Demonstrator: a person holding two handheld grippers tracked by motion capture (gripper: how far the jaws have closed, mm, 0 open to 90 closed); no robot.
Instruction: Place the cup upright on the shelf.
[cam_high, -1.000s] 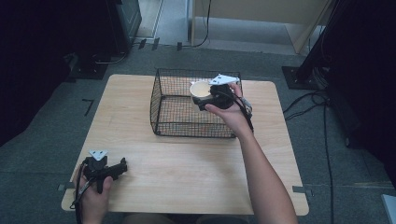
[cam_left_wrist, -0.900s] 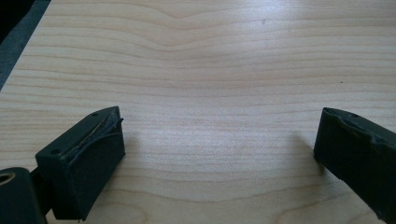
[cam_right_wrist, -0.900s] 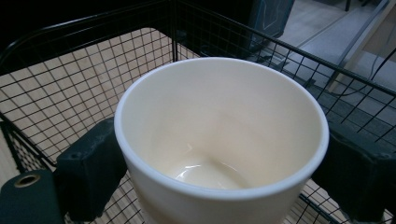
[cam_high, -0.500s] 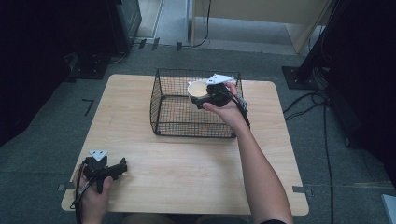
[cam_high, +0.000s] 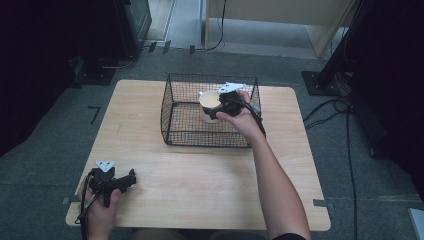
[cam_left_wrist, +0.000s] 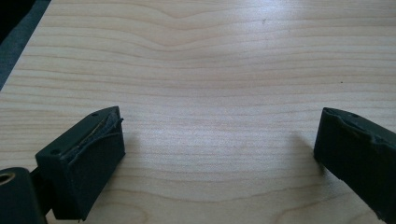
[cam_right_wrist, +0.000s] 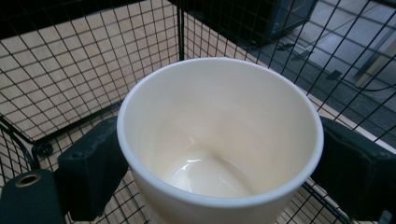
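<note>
A cream cup (cam_high: 210, 101) (cam_right_wrist: 219, 135) hangs inside the black wire basket (cam_high: 190, 134), near its back right part. My right gripper (cam_high: 216, 107) (cam_right_wrist: 219, 163) is shut on the cup, one black pad on each side of its wall. The cup is upright and empty. My left gripper (cam_high: 125, 182) (cam_left_wrist: 219, 149) rests low over the bare wooden table (cam_high: 200, 175) at the front left corner. Its jaws stand wide apart with nothing between them.
The wire basket (cam_right_wrist: 84, 70) stands on the table's back half, its mesh walls rising around the cup. Cables (cam_high: 345, 130) run over the grey floor to the right of the table. A dark stand base (cam_high: 320, 82) sits at the back right.
My right gripper has carried the cup a little to the left inside the basket. The left gripper has stayed in place.
</note>
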